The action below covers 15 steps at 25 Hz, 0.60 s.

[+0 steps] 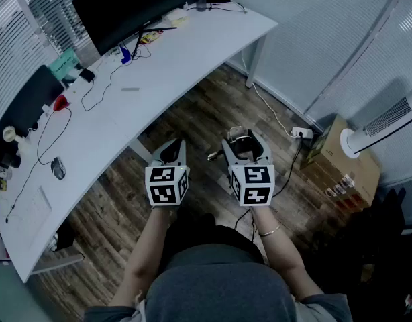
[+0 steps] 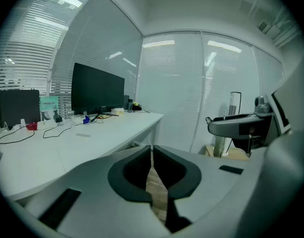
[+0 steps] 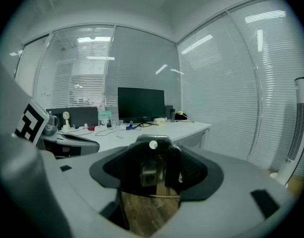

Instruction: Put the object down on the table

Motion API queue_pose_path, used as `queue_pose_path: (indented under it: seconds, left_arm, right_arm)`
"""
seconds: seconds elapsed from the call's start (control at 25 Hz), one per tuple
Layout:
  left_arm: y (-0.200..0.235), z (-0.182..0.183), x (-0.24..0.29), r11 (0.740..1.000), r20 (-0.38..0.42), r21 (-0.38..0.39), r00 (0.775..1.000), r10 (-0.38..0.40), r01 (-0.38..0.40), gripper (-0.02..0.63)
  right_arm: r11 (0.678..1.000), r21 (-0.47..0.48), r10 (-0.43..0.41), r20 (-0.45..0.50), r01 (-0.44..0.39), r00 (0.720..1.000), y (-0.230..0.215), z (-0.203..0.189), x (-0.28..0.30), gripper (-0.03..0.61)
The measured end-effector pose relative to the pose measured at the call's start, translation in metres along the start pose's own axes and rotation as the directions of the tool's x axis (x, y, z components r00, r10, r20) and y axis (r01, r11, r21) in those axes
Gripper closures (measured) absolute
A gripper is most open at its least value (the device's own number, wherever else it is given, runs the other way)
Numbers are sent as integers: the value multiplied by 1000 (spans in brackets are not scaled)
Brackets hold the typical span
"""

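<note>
My right gripper (image 1: 241, 137) is held over the wooden floor, a little off the white desk's (image 1: 159, 92) front edge. A dark, partly see-through object (image 3: 150, 171) with a small white dot on top fills the gap between its wide-set jaws, which are shut on it. The head view shows the object (image 1: 237, 140) only partly, so its shape is unclear. My left gripper (image 1: 173, 144) hangs beside it on the left, its jaws shut (image 2: 152, 148) and empty. In both gripper views the desk (image 3: 157, 130) lies ahead and to the left.
The desk carries a large black monitor (image 1: 129, 5), a second dark screen (image 1: 25, 106), cables, a mouse (image 1: 58, 168) and a keyboard (image 1: 28, 210). On the floor at the right stand a cardboard box (image 1: 340, 156), a white fan (image 1: 387, 123) and a power strip (image 1: 301, 133).
</note>
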<state>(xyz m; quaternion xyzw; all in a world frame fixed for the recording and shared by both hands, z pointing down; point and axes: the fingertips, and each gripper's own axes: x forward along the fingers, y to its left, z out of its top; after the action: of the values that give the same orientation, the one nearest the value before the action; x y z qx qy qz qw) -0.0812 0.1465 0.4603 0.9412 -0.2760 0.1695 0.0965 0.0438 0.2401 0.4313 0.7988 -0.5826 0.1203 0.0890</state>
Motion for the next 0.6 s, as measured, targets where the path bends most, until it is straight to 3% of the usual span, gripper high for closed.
queue_pose_path:
  seconds: [0.6]
  left_arm:
    - [-4,-3,1,1000,-11,4,1000,4,-4,583]
  right_arm:
    - [998,28,56,-46,-55,997,6,-11,7,278]
